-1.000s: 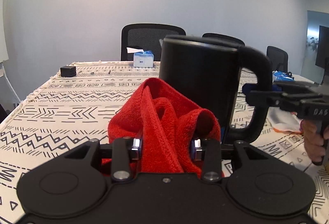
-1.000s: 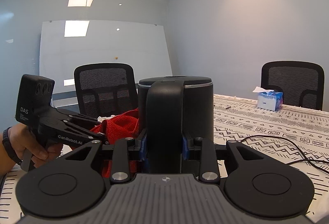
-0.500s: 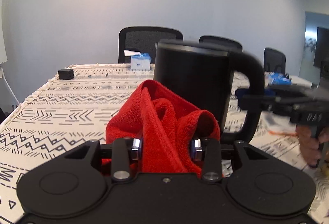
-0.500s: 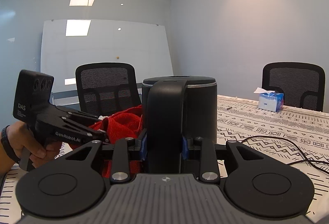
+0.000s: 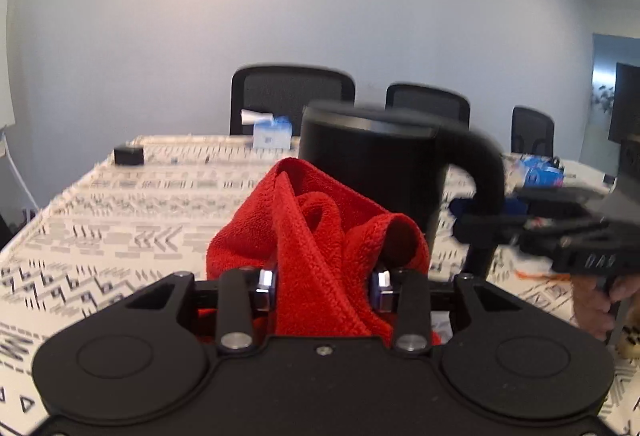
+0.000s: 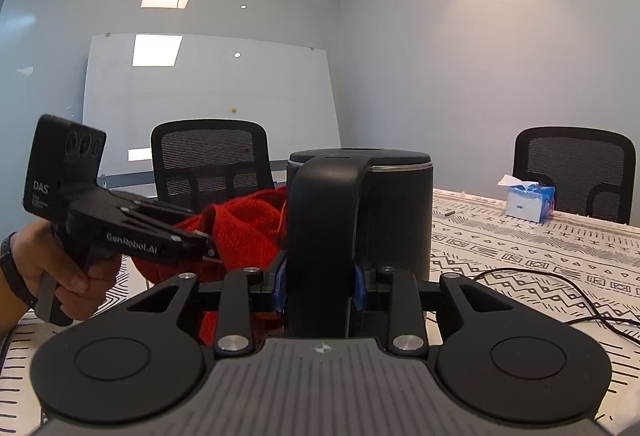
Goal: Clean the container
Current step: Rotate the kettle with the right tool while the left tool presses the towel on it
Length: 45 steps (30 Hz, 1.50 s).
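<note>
**Ana:** Cloth first, from the left wrist view. The left gripper is clamped on a bunched red cloth, and the wad stands up right against the wall of the black container. The container is upright above the patterned table, with a tissue box and a small black box far behind it.

**Ben:** Is the cloth touching the wall?

**Ana:** It looks pressed to it, though this view is motion-blurred, so I'd call that likely and no more. To wipe well, I'd push the fat part of the wad flat to the wall and sweep around the curve, not dab with a corner.

**Ben:** And the right wrist view?

**Ana:** The right gripper is closed on the container's handle, blue pads on both sides of it. The lid is on. The cloth sits against the container's left side, with the left gripper behind it. A black cable lies on the table to the right.

**Ben:** So the handle grip is the anchor.

**Ana:** Yes. I'd hold it firm and turn the container toward the cloth, so fresh wall meets it. Pressing too hard sideways could twist the handle in the pads.
</note>
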### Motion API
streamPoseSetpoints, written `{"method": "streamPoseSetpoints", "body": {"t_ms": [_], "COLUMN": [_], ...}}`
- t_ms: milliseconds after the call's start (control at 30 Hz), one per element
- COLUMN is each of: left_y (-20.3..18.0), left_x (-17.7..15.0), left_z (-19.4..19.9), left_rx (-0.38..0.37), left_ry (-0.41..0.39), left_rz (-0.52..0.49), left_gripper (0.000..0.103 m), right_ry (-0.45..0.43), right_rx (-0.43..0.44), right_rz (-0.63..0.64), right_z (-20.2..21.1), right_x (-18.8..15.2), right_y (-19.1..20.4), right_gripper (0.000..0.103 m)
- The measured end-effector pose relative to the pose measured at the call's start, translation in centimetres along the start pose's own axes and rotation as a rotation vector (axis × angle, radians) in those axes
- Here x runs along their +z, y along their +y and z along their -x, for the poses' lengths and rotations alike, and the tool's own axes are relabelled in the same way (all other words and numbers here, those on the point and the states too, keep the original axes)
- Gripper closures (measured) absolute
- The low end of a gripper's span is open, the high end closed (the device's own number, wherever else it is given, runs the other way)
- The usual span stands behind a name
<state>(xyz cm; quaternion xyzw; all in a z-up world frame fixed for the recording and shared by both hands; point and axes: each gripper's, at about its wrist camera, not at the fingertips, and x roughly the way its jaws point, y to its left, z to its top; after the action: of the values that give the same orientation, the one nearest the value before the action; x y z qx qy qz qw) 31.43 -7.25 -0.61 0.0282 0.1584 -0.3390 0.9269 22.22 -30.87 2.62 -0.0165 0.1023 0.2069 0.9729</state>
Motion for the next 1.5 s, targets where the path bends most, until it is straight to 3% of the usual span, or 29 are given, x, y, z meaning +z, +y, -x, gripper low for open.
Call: {"method": "streamPoseSetpoints", "body": {"t_ms": [133, 300, 533, 767, 1067, 1300, 1500], "left_y": [-0.5, -0.1, -0.7, -1.2, -1.6, -1.4, -1.9], "left_x": [-0.3, -2.0, 1.1, -1.3, 1.3, -2.0, 0.6], "left_z": [-0.2, -1.6, 0.5, -1.4, 0.5, -1.5, 0.7], "left_rx": [0.002, 0.013, 0.003, 0.031, 0.021, 0.039, 0.019], "left_ry": [-0.008, 0.084, -0.037, 0.061, -0.047, 0.080, -0.035], "left_rz": [-0.011, -0.018, -0.033, -0.015, -0.039, -0.028, -0.043], "left_gripper": [0.060, 0.061, 0.061, 0.061, 0.061, 0.061, 0.061], "right_ry": [0.008, 0.008, 0.006, 0.006, 0.008, 0.006, 0.007], "right_rx": [-0.003, -0.005, -0.001, 0.000, 0.000, -0.001, 0.001], "right_rz": [-0.001, 0.008, 0.019, 0.029, 0.031, 0.040, 0.039], "right_z": [0.0, 0.0, 0.0, 0.0, 0.0, 0.0, -0.1], "right_x": [0.1, 0.1, 0.0, 0.0, 0.0, -0.1, -0.2], "right_y": [0.1, 0.3, 0.4, 0.6, 0.6, 0.7, 0.6], "right_gripper": [0.073, 0.073, 0.073, 0.073, 0.073, 0.073, 0.073]}}
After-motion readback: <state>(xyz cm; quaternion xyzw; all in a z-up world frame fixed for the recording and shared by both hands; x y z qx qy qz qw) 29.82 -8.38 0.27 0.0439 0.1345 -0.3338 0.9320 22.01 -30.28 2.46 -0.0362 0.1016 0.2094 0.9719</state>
